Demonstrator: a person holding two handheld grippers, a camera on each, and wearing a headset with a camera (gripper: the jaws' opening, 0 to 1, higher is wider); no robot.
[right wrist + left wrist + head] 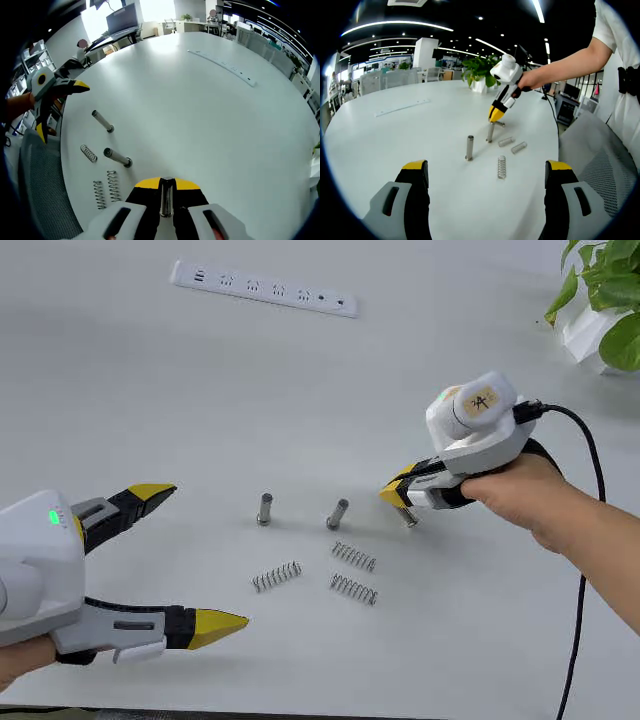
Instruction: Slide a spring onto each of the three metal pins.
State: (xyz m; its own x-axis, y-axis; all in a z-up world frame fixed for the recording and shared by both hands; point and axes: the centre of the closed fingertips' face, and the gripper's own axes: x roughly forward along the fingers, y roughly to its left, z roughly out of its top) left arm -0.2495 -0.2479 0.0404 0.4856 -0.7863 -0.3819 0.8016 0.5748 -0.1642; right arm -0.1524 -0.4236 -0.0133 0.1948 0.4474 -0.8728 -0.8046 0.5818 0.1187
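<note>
Springs (277, 576) lie loose toward the desk's (200, 390) near edge, just beside two standing pins (265, 508). The right gripper (400, 495) clamps the third pin (166, 197), seemingly to stand it upright, while the left gripper (198, 555) hangs wide open.

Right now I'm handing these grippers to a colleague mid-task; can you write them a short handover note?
Left gripper: open, holding nothing, hovering over the table.
Right gripper: shut on one metal pin, low over the table, to the right of the other two.
Two bare pins stand on the table; three springs lie flat in front of them.
Done: no spring is on a pin.
Left: probably stand the held pin, then fit all three springs.
</note>
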